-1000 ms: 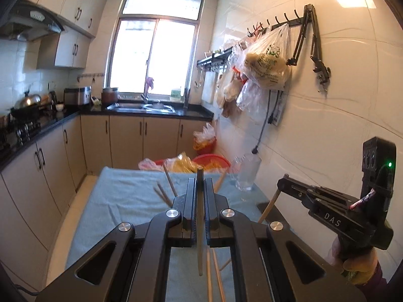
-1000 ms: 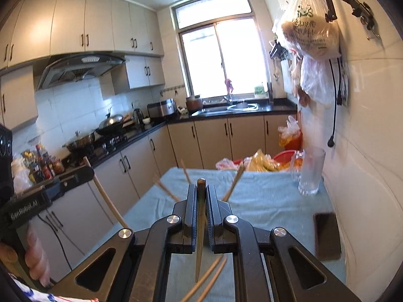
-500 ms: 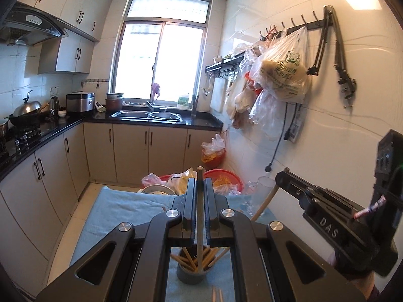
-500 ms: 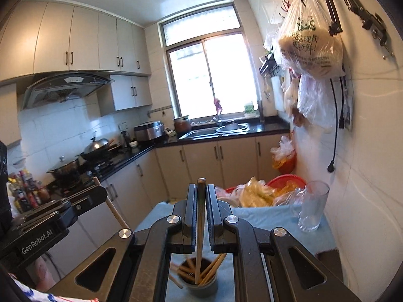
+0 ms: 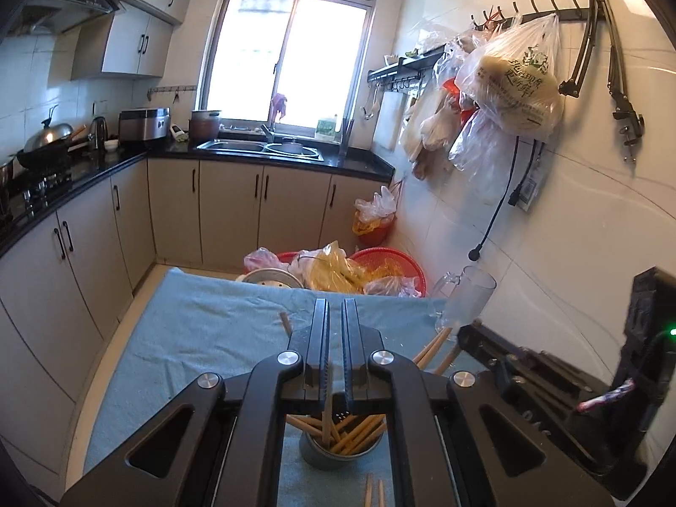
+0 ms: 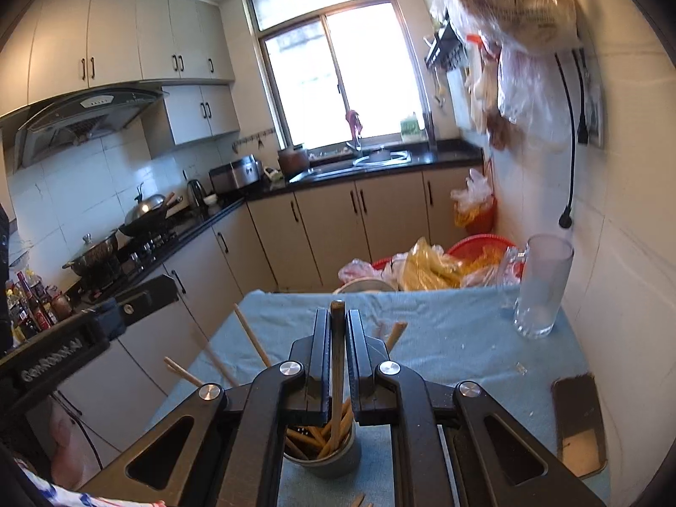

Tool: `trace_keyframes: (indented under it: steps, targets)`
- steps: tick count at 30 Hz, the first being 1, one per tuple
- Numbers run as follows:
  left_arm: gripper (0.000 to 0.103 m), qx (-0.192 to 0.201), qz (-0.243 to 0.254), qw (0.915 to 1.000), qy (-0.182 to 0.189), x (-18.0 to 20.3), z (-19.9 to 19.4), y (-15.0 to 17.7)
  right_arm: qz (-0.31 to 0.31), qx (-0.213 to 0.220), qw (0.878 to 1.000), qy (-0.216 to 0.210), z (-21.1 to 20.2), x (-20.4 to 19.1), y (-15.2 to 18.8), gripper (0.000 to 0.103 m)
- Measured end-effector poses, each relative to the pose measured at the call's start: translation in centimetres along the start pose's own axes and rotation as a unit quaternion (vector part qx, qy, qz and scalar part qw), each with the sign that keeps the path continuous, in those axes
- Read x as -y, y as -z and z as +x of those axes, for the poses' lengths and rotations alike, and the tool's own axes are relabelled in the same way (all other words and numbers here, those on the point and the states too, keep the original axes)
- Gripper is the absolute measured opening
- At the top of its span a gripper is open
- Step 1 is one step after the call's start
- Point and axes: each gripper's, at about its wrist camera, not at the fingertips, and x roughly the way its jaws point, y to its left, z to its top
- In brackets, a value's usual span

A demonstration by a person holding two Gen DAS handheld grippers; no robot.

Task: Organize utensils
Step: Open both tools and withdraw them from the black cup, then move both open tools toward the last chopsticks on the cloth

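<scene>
Both carried in over the grey holder (image 6: 323,454) since a second ago. Left gripper (image 5: 336,348) pinching one chopstick (image 5: 326,416), right gripper (image 6: 337,355) pinching another (image 6: 336,384), tips already inside the holder: release seems next.

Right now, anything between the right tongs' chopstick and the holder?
Nothing visible. The right tongs grip a chopstick whose lower end already points into the holder, among the chopsticks standing there. Those sticks crowd the opening but leave room. The left tongs hold theirs above it too.
</scene>
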Motion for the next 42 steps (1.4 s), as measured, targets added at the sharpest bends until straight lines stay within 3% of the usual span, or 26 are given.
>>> trace_keyframes:
  steps: [3, 6, 7, 8, 9, 13, 21, 33, 42]
  targets:
    - [0.011, 0.002, 0.003, 1.0000, 0.002, 0.1, -0.6, 0.2, 0.009, -0.006, 1.000, -0.002, 0.6, 0.4, 0.2, 0.008]
    - [0.037, 0.010, 0.001, 1.0000, 0.000, 0.2, -1.9, 0.4, 0.021, -0.008, 1.000, -0.006, 0.9, 0.8, 0.3, 0.011]
    - [0.042, 0.016, 0.000, 0.9999, -0.004, 0.2, -2.4, 0.6, 0.026, -0.006, 1.000, -0.006, 0.8, 0.9, 0.3, 0.020]
    - [0.043, 0.021, 0.001, 0.9998, -0.007, 0.3, -2.8, 0.6, 0.029, -0.005, 1.000, -0.007, 0.6, 1.0, 0.3, 0.029]
    - [0.045, 0.028, 0.004, 0.9996, -0.009, 0.4, -3.6, 0.8, 0.033, -0.002, 0.999, -0.009, 0.4, 1.1, 0.3, 0.032]
    - [0.053, 0.043, 0.010, 0.9990, -0.013, 0.4, -6.0, 1.5, 0.036, 0.005, 0.999, -0.006, -0.7, 1.4, 0.2, 0.033]
    - [0.067, 0.052, 0.010, 0.9978, -0.039, -0.5, -10.4, 4.2, 0.047, 0.013, 0.999, 0.002, -4.1, 2.1, 1.5, 0.049]
    - [0.068, -0.009, 0.008, 0.9961, -0.087, -1.4, -12.6, 10.9, 0.093, -0.017, 0.995, 0.038, -7.7, 4.7, 7.4, 0.059]
    - [0.069, -0.053, 0.006, 0.9850, -0.164, -3.1, -12.6, 15.6, 0.130, -0.066, 0.988, 0.054, -8.3, 5.6, 13.6, 0.063]
